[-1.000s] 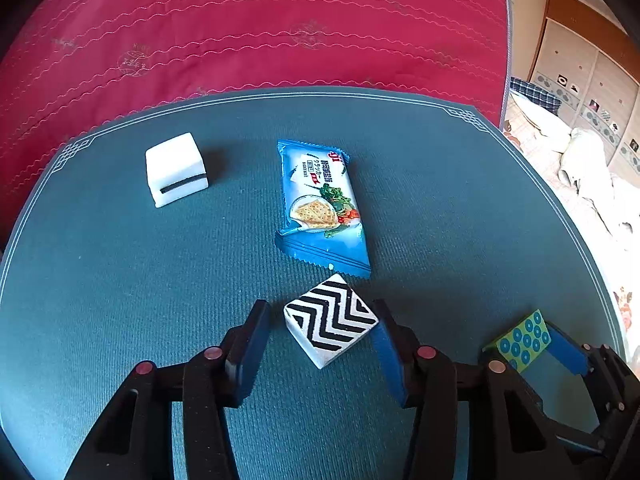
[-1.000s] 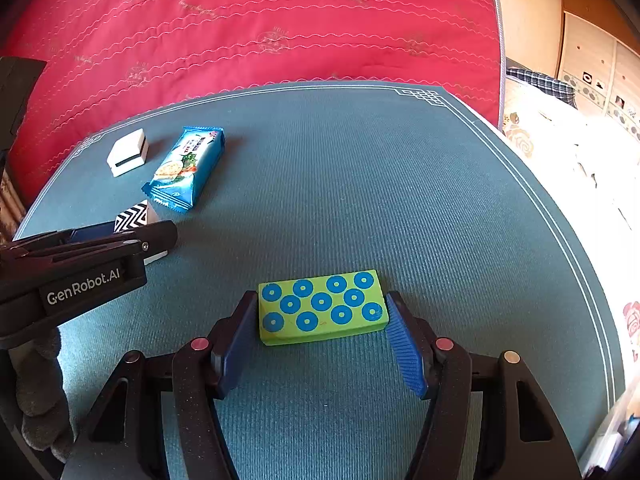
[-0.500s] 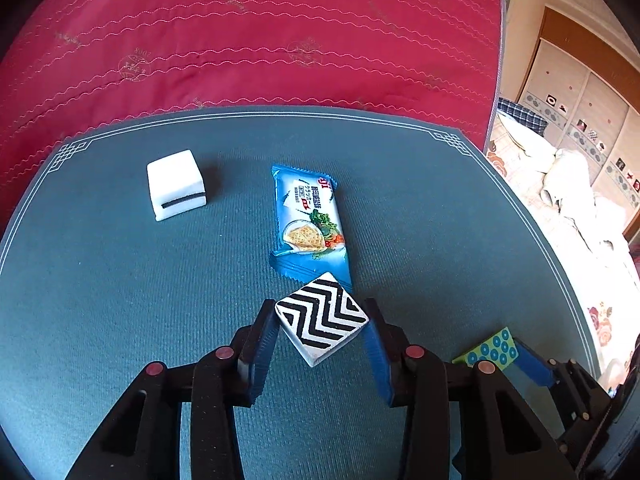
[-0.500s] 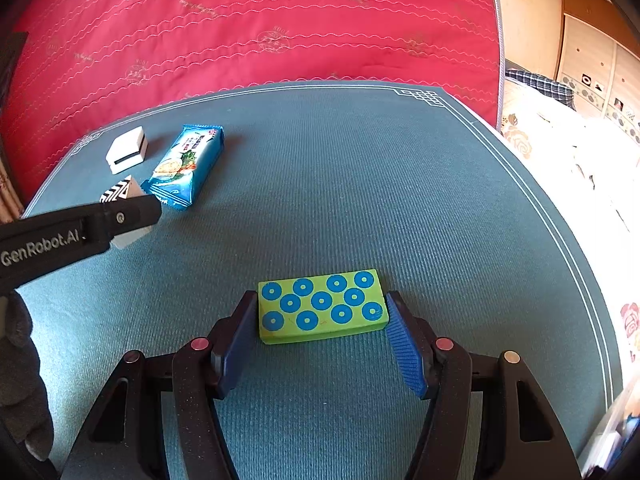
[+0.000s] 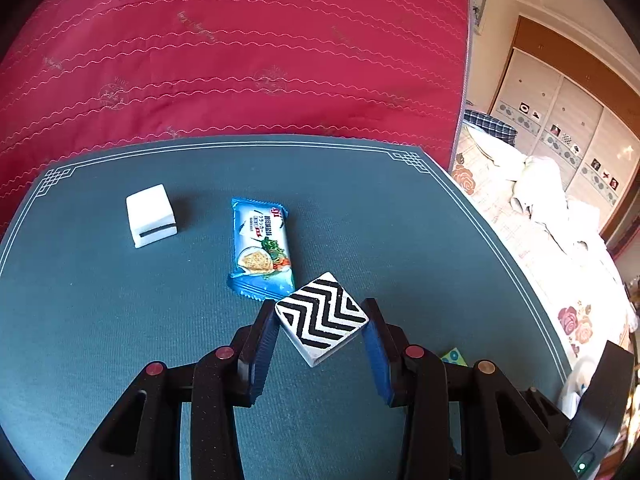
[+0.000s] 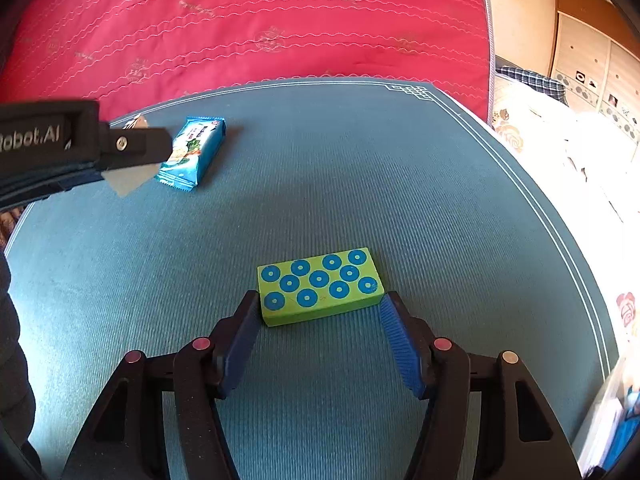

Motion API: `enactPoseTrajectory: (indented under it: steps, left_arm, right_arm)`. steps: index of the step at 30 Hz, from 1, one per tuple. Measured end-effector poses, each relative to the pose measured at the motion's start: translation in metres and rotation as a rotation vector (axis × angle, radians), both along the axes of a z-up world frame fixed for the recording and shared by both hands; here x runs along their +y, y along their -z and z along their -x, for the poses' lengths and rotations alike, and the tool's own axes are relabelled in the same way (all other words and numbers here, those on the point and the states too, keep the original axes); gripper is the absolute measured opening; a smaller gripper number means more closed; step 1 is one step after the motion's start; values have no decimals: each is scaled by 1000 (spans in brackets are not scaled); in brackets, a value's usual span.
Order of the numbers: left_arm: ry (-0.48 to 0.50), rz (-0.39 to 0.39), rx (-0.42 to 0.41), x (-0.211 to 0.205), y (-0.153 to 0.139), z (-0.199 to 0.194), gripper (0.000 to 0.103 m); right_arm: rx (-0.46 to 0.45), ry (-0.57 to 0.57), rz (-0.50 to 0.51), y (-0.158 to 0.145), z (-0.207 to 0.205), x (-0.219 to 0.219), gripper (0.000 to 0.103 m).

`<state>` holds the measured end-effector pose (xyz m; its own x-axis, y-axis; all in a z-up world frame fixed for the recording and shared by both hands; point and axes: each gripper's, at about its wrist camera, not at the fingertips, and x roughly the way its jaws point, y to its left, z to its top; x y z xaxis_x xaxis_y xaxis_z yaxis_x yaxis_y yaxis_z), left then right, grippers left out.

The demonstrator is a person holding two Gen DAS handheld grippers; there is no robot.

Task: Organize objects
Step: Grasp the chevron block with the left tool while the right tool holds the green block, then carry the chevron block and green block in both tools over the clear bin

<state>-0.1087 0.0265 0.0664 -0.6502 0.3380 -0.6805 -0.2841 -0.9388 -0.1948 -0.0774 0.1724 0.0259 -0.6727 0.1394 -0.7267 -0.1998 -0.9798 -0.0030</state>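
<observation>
Your left gripper (image 5: 322,320) has its blue pads clamped on opposite corners of the zigzag block (image 5: 322,316), a white block with black chevron stripes turned like a diamond between the fingers. From the right wrist camera you can see a pale corner of that block hanging below the left gripper, clear of the mat. Your right gripper (image 6: 320,316) brackets the green block (image 6: 320,285) at its two short ends; the left pad meets the block's end, while a sliver of mat shows between the right pad and the other end, so you cannot tell whether the grip is firm. That block sits flat on the mat.

By size, the red quilted bedspread (image 5: 240,48) fills the background behind everything. In front of it lies the teal mat (image 6: 360,168) with a thin white border line and knot patterns at its corners. To your right, a bed with floral sheets (image 5: 520,216) and a wardrobe (image 5: 560,120) stand beyond the mat's edge.

On the mat, the blue cracker packet (image 5: 262,248) lies lengthwise, its near crimped end just beyond the zigzag block in the left wrist view. Left of the packet, apart from it, sits a white box (image 5: 151,215) with a dark slot on its front face. A dark sleeve (image 6: 12,352) shows at the left edge of the right wrist view.
</observation>
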Motion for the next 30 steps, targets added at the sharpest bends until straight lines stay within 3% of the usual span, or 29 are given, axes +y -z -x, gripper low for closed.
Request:
enactPoseTrajectory:
  steps: [16,19,26,30]
  left_arm:
    - [61,-25,33,20,-14,-17,45]
    - [78,-27,38,26,-16,-21,44]
    - [113,-18,54,38,-19,-30,45]
    - [115,-17,59,40,-21,-32,45]
  right_arm:
    - [16,-14,84,-12,-50,-1,62]
    - [34,-19,83,-19,-61,0,55]
    - [52,-27,91,-25,-78,6,55]
    - [19,-30,133,-18,-78,12,59]
